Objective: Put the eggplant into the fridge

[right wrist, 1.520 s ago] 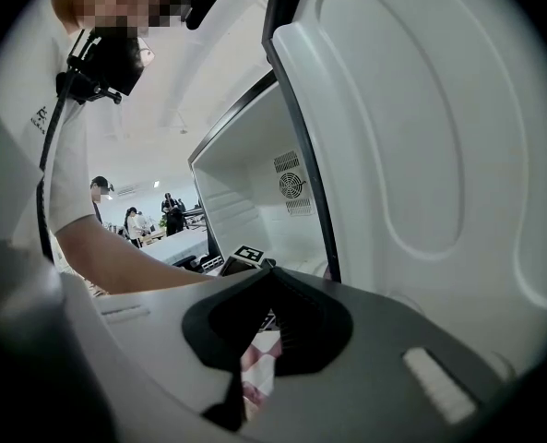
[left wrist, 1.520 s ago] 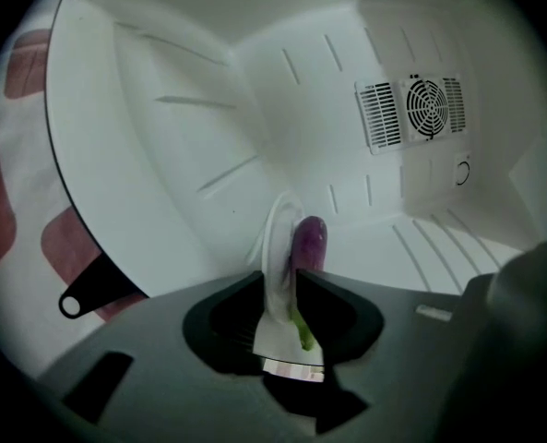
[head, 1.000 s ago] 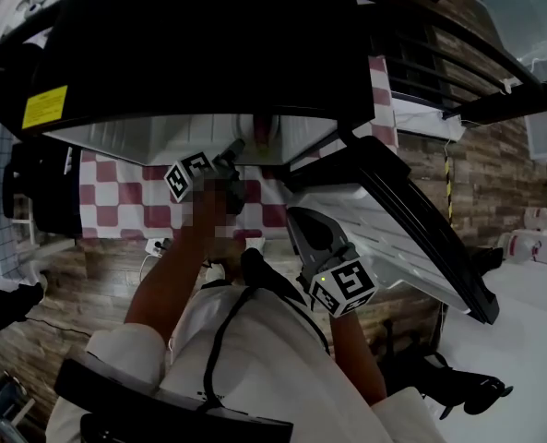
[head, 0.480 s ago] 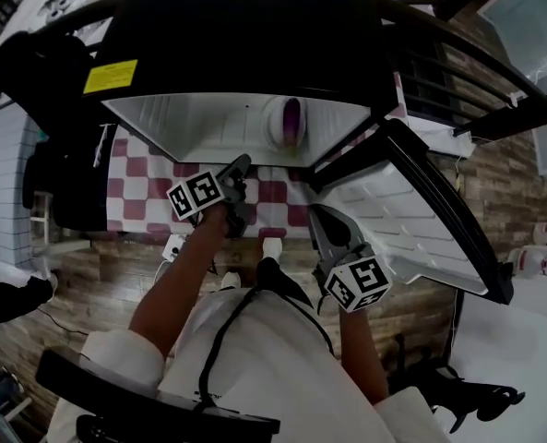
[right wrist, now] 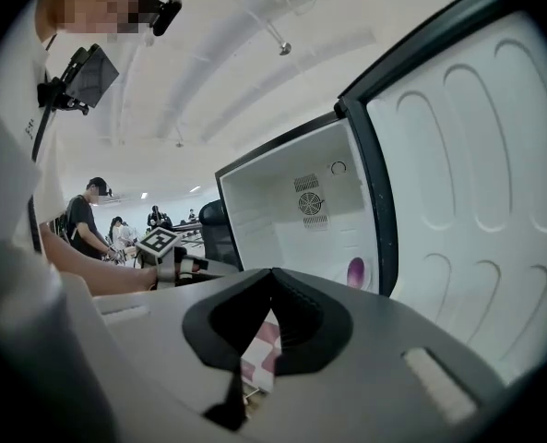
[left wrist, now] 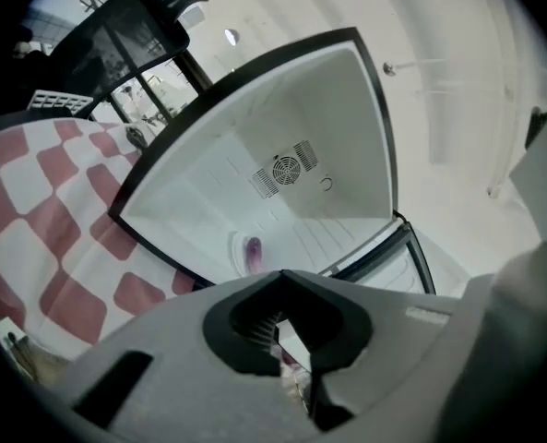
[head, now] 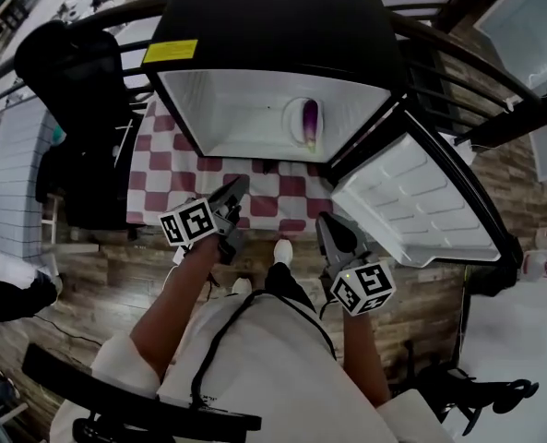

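Well ahead of both grippers, a glossy purple oblong eggplant [head: 310, 120] sits inside the open white-lined black fridge [head: 245, 109]. The left gripper [head: 240, 186] has just closed on nothing; the right gripper [head: 325, 222] is closed too, empty.

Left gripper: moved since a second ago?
Yes. The left gripper has drawn back from the fridge mouth, out over the checkered cloth; its jaws have just closed, empty. The eggplant lies inside.

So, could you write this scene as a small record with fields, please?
fridge: open, standing on checked cloth
door: swung wide open
eggplant: inside the fridge, on the side near the door
left gripper: jaws just closed, shut, empty, outside the fridge
right gripper: shut, empty, outside the fridge
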`<state>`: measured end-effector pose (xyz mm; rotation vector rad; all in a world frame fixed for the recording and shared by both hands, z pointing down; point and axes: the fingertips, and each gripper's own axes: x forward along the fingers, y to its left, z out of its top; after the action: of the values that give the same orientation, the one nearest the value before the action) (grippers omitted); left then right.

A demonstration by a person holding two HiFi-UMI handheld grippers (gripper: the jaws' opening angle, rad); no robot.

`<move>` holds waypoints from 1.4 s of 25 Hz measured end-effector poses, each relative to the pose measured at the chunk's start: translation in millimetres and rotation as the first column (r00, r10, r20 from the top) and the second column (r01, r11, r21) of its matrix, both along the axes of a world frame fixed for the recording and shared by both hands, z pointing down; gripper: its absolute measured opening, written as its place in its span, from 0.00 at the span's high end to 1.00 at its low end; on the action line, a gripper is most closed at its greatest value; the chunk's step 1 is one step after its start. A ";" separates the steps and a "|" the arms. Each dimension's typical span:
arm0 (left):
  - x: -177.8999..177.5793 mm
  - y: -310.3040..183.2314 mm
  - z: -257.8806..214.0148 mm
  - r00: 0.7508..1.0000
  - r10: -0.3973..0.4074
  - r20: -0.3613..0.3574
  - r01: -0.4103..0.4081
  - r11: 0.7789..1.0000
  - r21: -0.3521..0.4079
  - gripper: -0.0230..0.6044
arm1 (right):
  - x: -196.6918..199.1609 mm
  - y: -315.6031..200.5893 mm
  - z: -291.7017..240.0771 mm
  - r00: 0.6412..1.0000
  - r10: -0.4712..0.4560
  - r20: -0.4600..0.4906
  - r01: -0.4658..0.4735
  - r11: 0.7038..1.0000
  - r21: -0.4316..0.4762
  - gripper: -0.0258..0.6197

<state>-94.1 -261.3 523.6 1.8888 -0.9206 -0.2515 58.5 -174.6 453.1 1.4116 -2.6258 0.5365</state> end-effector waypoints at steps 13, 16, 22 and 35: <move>-54.3 92.9 -46.9 0.994 0.090 0.069 -0.100 0.983 0.156 0.95 | -41.8 66.1 -20.1 0.999 0.048 -0.018 -0.047 0.997 0.059 0.95; -58.8 109.9 -57.9 0.995 0.093 0.020 -0.095 0.984 0.152 0.95 | -45.4 80.3 -29.0 0.998 0.054 -0.026 -0.052 0.996 0.076 0.95; -54.4 134.9 -62.7 0.991 0.123 0.053 -0.130 0.976 0.176 0.95 | -36.2 102.4 -33.0 0.997 0.071 -0.023 -0.069 0.994 0.088 0.95; -2.3 171.1 -75.8 0.983 0.131 0.130 -0.160 0.958 0.239 0.95 | 6.6 128.1 -33.1 1.000 0.025 -0.007 -0.024 0.997 0.076 0.95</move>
<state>-96.5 -90.2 447.8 2.2123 -0.8502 -0.1785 65.1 -46.5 420.0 1.4658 -2.6526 0.4379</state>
